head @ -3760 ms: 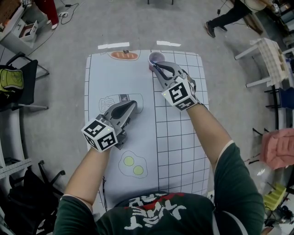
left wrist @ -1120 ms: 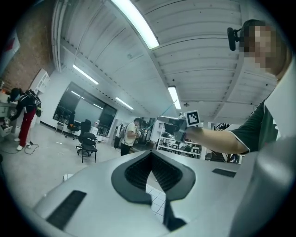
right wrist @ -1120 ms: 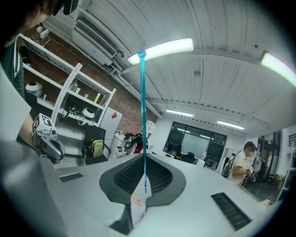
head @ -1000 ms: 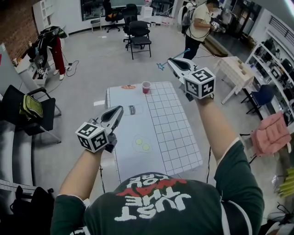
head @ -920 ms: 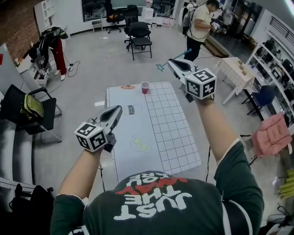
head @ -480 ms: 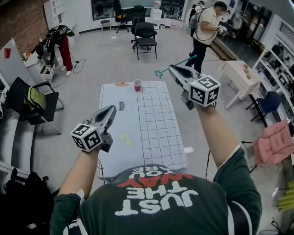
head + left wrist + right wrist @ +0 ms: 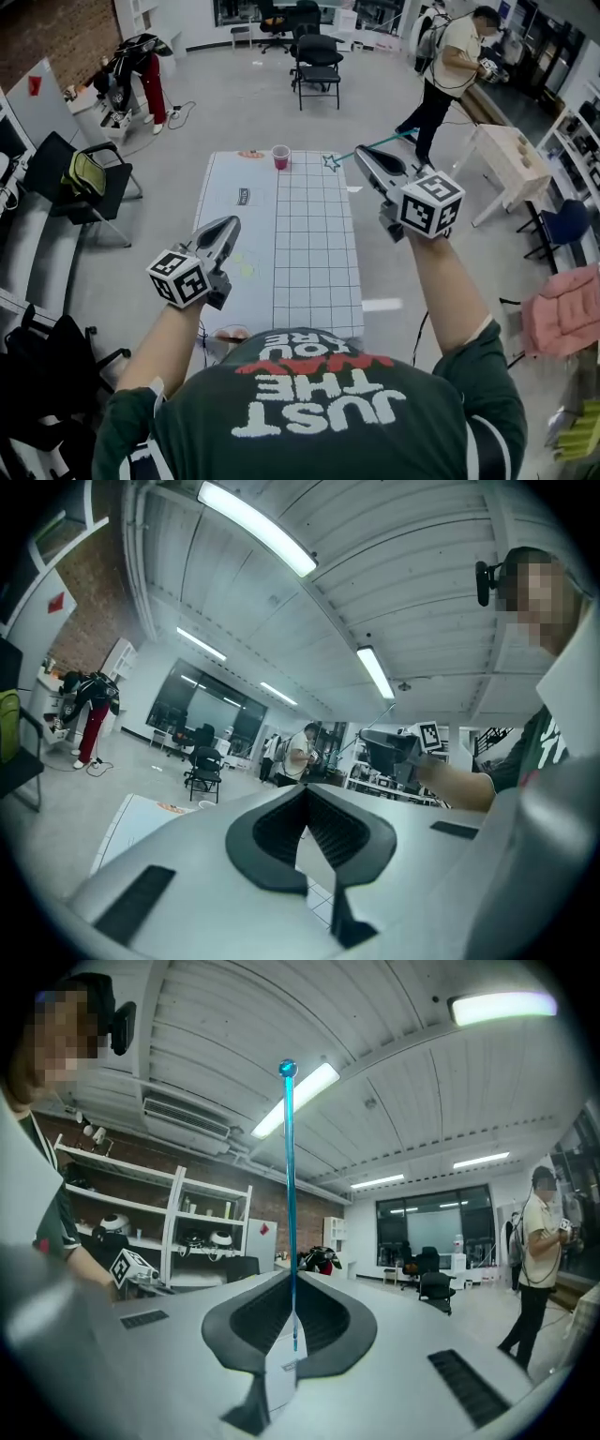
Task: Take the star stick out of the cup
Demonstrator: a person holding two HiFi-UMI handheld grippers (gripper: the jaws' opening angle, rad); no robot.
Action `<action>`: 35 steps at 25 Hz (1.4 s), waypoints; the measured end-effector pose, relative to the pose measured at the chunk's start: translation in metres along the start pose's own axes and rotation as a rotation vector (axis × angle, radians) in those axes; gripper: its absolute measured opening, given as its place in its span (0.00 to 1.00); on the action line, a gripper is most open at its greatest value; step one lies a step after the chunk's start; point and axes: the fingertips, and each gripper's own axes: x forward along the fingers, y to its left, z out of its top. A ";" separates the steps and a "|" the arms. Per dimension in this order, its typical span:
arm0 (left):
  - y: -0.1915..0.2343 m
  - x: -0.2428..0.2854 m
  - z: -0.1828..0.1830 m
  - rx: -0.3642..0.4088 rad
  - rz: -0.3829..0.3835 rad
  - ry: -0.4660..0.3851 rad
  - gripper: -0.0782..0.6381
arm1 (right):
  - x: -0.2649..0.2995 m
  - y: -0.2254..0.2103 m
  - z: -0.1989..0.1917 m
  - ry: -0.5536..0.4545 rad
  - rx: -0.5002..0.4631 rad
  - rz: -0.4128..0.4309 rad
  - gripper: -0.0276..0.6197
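**Star stick** (image 7: 343, 157): out of the cup, held in the air, lying about level. In the head view its star end shows just right of the cup (image 7: 280, 157), over the far edge of the worktop (image 7: 314, 272) and clear of the rim. The other end points out past the worktop's right side. The cup stands upright near the far edge; it is too small to tell whether anything is left inside.

**Right gripper** (image 7: 360, 154): closed on the stick. In the right gripper view the shaft crosses the pads at right angles, with a short stub on one side and the long length on the other. Thin shaft, narrow contact: judged liable to swivel in the pads if you swing fast.

**Left gripper** (image 7: 229, 228): jaws together on nothing. It hovers above the worktop's left edge, well apart from cup and stick.

**Step in hand (judged):** extraction done. What remains is to carry the stick clear and set it down.

**To do it well:**
- Hold your squeeze constant and move the wrist slowly.
- Lead the star end away from the cup so it can't clip the rim and tip it.
- For set-down, pick bare grid and lower the stick flat.
- Open only once the shaft rests on the worktop.
- Your left gripper has no part here; park it off the path.
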 end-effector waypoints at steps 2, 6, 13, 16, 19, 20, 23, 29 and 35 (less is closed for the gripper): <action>-0.004 -0.003 -0.013 -0.003 0.016 0.017 0.12 | -0.006 0.005 -0.012 -0.002 0.029 0.019 0.11; -0.006 -0.007 -0.037 -0.022 0.028 0.046 0.12 | -0.012 0.017 -0.041 0.017 0.077 0.044 0.11; 0.011 -0.020 -0.062 -0.040 -0.007 0.094 0.12 | -0.001 0.044 -0.072 0.061 0.125 0.039 0.11; 0.025 -0.026 -0.073 -0.058 -0.027 0.125 0.12 | 0.010 0.055 -0.085 0.088 0.146 0.028 0.11; 0.039 -0.036 -0.084 -0.080 -0.043 0.155 0.12 | 0.020 0.069 -0.095 0.109 0.172 0.021 0.11; 0.044 -0.039 -0.087 -0.085 -0.047 0.163 0.12 | 0.024 0.073 -0.099 0.112 0.178 0.021 0.11; 0.055 -0.047 -0.099 -0.102 -0.057 0.192 0.12 | 0.033 0.085 -0.112 0.135 0.201 0.023 0.11; 0.070 -0.059 -0.131 -0.139 -0.068 0.247 0.12 | 0.039 0.102 -0.159 0.190 0.299 0.011 0.11; 0.080 -0.070 -0.172 -0.205 -0.052 0.303 0.12 | 0.027 0.119 -0.225 0.232 0.460 -0.004 0.11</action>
